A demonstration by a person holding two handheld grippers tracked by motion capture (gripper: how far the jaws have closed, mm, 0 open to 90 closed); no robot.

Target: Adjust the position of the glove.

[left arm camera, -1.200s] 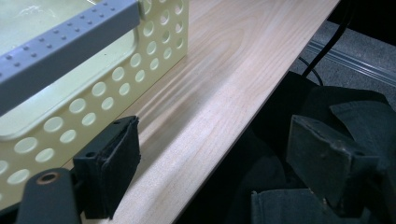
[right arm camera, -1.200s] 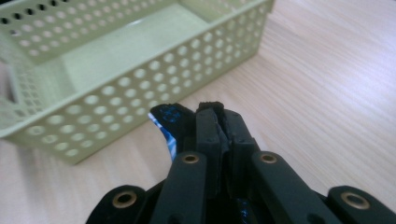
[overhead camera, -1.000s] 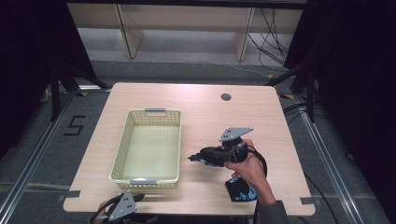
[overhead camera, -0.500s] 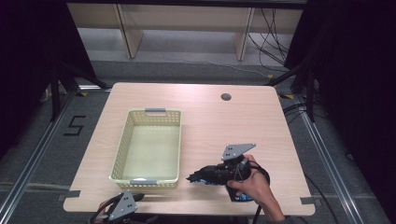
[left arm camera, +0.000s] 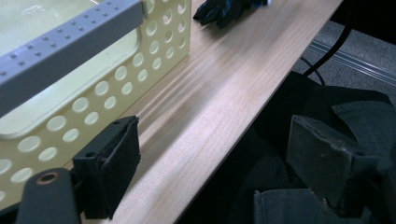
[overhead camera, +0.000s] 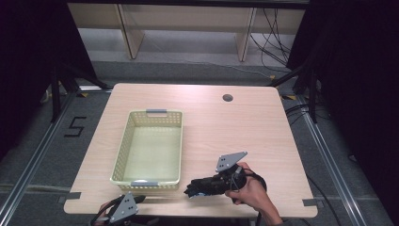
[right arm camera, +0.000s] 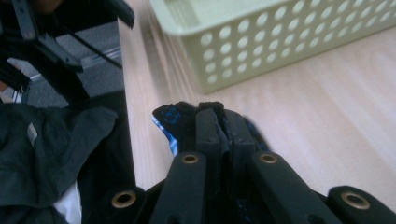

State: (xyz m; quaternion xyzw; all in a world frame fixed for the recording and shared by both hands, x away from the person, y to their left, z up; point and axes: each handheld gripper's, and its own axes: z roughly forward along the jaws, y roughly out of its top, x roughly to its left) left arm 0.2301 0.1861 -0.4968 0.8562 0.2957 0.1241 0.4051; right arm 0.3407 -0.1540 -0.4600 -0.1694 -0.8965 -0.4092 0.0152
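my right tool [overhead camera: 195, 188] is black, its grey three-cornered plate at about twelve o'clock from my hand [overhead camera: 249, 193], and the glove [right arm camera: 170, 122] pinched in it is black with bright blue print. my left tool [left arm camera: 219, 172] has matt black pads too. the basket [overhead camera: 123, 150] is pale yellow-green, its walls dotted with rows of round holes, with a grey studded handle strip [left arm camera: 70, 42]. the bench [overhead camera: 235, 127] is light wood with a fine grain and one dark round hole [overhead camera: 227, 98] at one o'clock.
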